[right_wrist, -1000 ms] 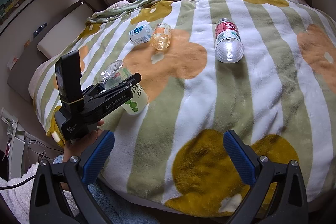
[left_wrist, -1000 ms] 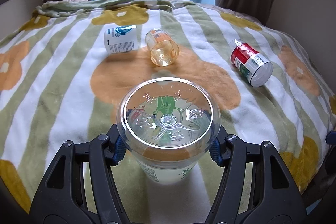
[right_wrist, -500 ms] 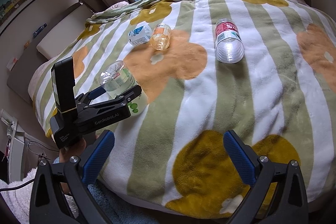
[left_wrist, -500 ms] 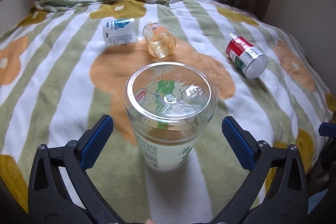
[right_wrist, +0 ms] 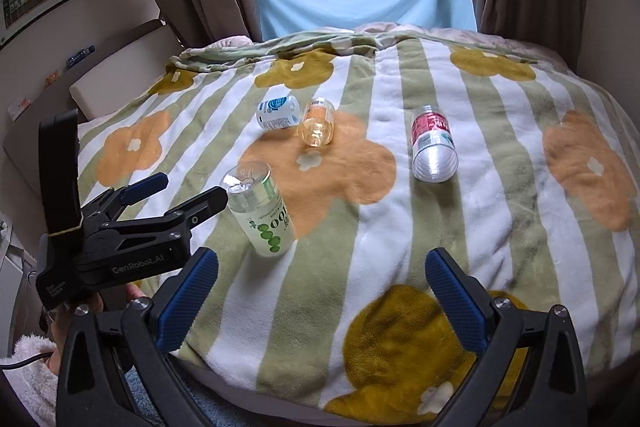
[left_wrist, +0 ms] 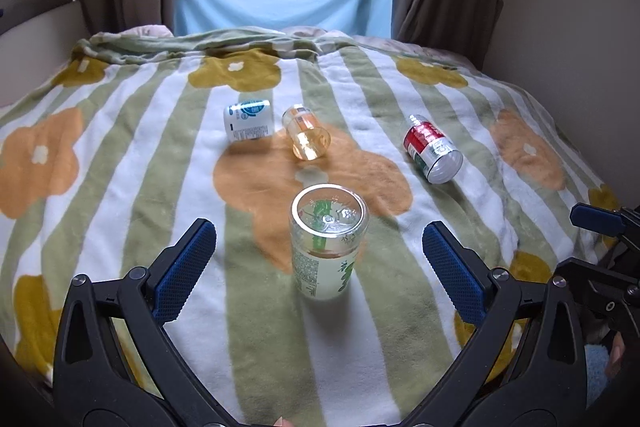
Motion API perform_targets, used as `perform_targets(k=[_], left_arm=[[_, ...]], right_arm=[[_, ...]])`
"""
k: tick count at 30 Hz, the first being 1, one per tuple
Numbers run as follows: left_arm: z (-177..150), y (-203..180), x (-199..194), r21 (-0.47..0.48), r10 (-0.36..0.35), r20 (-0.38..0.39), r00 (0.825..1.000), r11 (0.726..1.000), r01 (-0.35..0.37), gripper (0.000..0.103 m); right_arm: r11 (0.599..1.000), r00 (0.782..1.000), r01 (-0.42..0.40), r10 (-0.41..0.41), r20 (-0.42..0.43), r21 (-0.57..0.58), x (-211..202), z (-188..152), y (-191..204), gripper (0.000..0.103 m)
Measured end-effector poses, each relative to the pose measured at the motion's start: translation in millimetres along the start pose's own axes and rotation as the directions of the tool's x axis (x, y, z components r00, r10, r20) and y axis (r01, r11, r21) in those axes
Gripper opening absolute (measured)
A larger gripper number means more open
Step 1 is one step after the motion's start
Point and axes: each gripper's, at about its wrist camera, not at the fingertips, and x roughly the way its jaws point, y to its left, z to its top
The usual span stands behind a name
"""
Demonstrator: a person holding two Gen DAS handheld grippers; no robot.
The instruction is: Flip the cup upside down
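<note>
On the flower-striped blanket [left_wrist: 120, 163], your clear green-labelled plastic cup [left_wrist: 327, 247] stands inverted; left gripper [left_wrist: 320, 267] gapes wide, empty: flip looks finished.

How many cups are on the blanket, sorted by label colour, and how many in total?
Green-label cup, standing base up: 1
Blue-and-white-label cup, on its side: 1
Orange-label cup, on its side: 1
Red-label cup, on its side: 1
Total: 4

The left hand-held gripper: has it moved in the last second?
Yes. The left hand-held gripper let go and pulled back from the green-label cup, which stands on the blanket.
</note>
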Motion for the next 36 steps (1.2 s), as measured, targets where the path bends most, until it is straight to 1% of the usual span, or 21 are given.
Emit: perform_targets(k=[2, 4, 6, 8, 13, 15, 19, 24, 31, 36], left_arm=[[8.4, 4.3, -26.0, 0.002, 0.001, 0.030, 1.000, 1.000, -0.001, 0.103], [15.7, 8.9, -51.7, 0.008, 0.016, 0.062, 0.998, 1.000, -0.017, 0.103], [20.5, 14.6, -75.2, 0.013, 0.029, 0.092, 0.995, 0.999, -0.030, 0.103], [23.4, 21.6, -96.7, 0.011, 0.034, 0.123, 0.992, 0.999, -0.035, 0.103], [26.3, 34.4, -135.1, 0.011, 0.058, 0.202, 0.978, 0.998, -0.061, 0.103], [25.3, 35.9, -145.3, 0.016, 0.066, 0.231, 0.971, 0.997, -0.072, 0.103], [21.5, 34.4, -157.2, 0.023, 0.086, 0.274, 0.958, 0.995, -0.096, 0.103], [19.5, 34.7, -163.0, 0.005, 0.082, 0.295, 0.952, 0.996, -0.088, 0.103], [19.0, 33.2, -164.1, -0.003, 0.085, 0.306, 0.948, 0.996, -0.088, 0.103], [19.4, 30.6, -162.7, 0.001, 0.097, 0.309, 0.946, 0.995, -0.102, 0.103]], right_arm=[[0.999, 0.997, 0.037, -0.035, 0.074, -0.025, -17.4, 6.3, 13.9, 0.103], [0.996, 0.985, 0.080, -0.073, 0.157, -0.042, -35.2, 11.7, 27.5, 0.103], [0.990, 0.964, 0.134, -0.118, 0.238, -0.053, -52.0, 16.9, 39.9, 0.103], [0.985, 0.943, 0.168, -0.147, 0.300, -0.048, -65.7, 20.9, 49.9, 0.103], [0.966, 0.890, 0.258, -0.224, 0.397, -0.034, -83.9, 22.6, 68.4, 0.103], [0.962, 0.878, 0.273, -0.240, 0.414, -0.021, -85.4, 20.3, 70.5, 0.103], [0.962, 0.868, 0.274, -0.250, 0.428, 0.006, -86.8, 14.8, 71.9, 0.103], [0.958, 0.857, 0.287, -0.268, 0.441, 0.025, -91.2, 12.0, 70.4, 0.103], [0.956, 0.853, 0.293, -0.272, 0.445, 0.024, -94.8, 12.1, 68.9, 0.103], [0.956, 0.853, 0.293, -0.274, 0.444, 0.026, -94.2, 12.8, 67.5, 0.103]])
